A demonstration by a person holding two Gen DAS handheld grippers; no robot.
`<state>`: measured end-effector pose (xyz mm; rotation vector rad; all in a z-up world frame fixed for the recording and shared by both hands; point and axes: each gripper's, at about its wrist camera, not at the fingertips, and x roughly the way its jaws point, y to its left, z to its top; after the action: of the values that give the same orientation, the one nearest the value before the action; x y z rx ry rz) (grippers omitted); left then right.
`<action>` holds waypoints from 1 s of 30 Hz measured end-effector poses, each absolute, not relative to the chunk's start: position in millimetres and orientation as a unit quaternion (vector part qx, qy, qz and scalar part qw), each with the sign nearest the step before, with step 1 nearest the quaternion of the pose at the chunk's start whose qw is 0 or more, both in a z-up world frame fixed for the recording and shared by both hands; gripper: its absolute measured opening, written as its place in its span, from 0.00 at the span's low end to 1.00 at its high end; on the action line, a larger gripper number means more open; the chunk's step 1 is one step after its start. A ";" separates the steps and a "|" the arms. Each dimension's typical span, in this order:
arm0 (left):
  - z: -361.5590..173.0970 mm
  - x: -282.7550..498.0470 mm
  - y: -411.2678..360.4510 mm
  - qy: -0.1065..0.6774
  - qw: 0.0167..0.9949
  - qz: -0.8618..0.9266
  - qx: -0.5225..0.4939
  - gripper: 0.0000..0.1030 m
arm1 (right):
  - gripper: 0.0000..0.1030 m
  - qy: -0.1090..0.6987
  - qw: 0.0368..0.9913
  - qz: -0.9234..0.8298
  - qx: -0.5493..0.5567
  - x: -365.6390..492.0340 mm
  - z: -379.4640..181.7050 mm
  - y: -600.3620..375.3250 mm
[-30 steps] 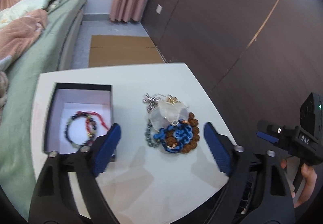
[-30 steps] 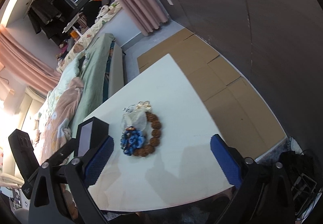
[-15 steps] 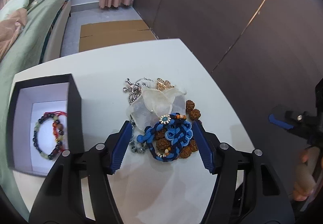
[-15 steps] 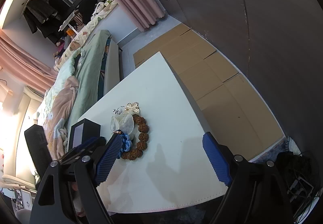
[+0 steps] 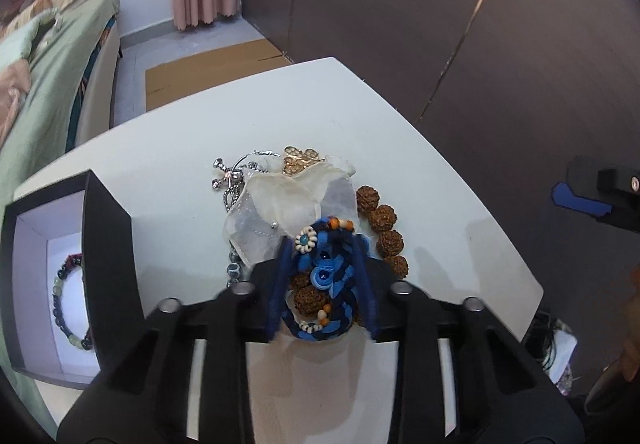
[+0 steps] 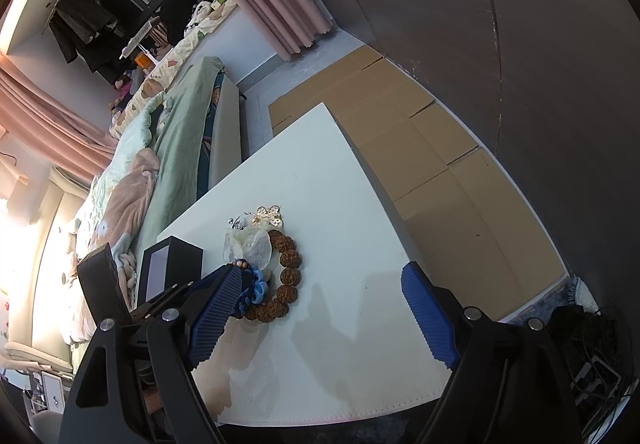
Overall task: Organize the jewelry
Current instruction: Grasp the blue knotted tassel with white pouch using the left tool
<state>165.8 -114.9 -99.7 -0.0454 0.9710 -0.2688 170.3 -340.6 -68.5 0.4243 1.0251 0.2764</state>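
A heap of jewelry lies mid-table: a blue knotted cord bracelet (image 5: 325, 276), a brown seed-bead bracelet (image 5: 384, 218), a white organza pouch (image 5: 288, 208), a gold butterfly piece (image 5: 301, 156) and silver chains (image 5: 228, 180). My left gripper (image 5: 324, 284) is shut on the blue knotted bracelet, on top of the heap. A black jewelry box (image 5: 108, 244) at left holds a beaded bracelet (image 5: 60, 300). My right gripper (image 6: 320, 308) is open and empty above the table's near right part; the heap (image 6: 272, 264) and the box (image 6: 172, 264) show to its left.
The white table (image 5: 420, 172) stands beside a bed with green bedding (image 5: 44, 76). Cardboard (image 6: 420, 148) covers the floor beyond the table, along a dark wall (image 5: 440, 4). The right gripper's body (image 5: 600, 192) shows at the right of the left wrist view.
My left gripper has moved forward and down over the heap and closed its fingers from wide open onto the blue knotted bracelet. The right gripper stays open and has shifted only slightly.
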 end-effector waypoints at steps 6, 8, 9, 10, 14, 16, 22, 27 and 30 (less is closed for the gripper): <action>-91.2 154.4 -111.2 0.462 0.877 -0.131 -0.021 0.09 | 0.79 0.487 0.841 0.132 0.196 168.1 -69.5 -334.3; -87.0 151.8 -106.0 0.459 0.878 -0.131 -0.034 0.08 | 0.79 0.490 0.839 0.133 0.195 167.4 -70.9 -331.0; -83.7 150.6 -103.8 0.455 0.880 -0.132 -0.038 0.08 | 0.79 0.490 0.839 0.134 0.195 167.5 -71.6 -330.1; -77.6 147.4 -100.3 0.449 0.882 -0.135 -0.046 0.08 | 0.78 0.491 0.838 0.136 0.194 166.8 -72.0 -327.6; -62.9 140.5 -90.6 0.434 0.888 -0.142 -0.060 0.08 | 0.75 0.496 0.836 0.141 0.190 166.2 -73.9 -319.3; -57.3 139.2 -83.3 0.428 0.890 -0.140 -0.069 0.08 | 0.69 0.498 0.833 0.144 0.193 166.7 -75.6 -314.7; -43.8 140.5 -57.2 0.412 0.898 -0.122 -0.095 0.08 | 0.54 0.505 0.821 0.166 0.210 178.1 -83.4 -295.3; -39.6 144.9 -35.9 0.407 0.900 -0.108 -0.113 0.08 | 0.51 0.513 0.816 0.180 0.198 192.1 -89.4 -269.1; -37.7 147.2 -23.9 0.404 0.901 -0.100 -0.123 0.08 | 0.46 0.515 0.815 0.184 0.191 199.5 -90.9 -254.6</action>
<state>147.2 -23.9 -37.7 -0.2536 0.8360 -0.2066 199.5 -254.6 -90.9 0.4072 1.0995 0.3918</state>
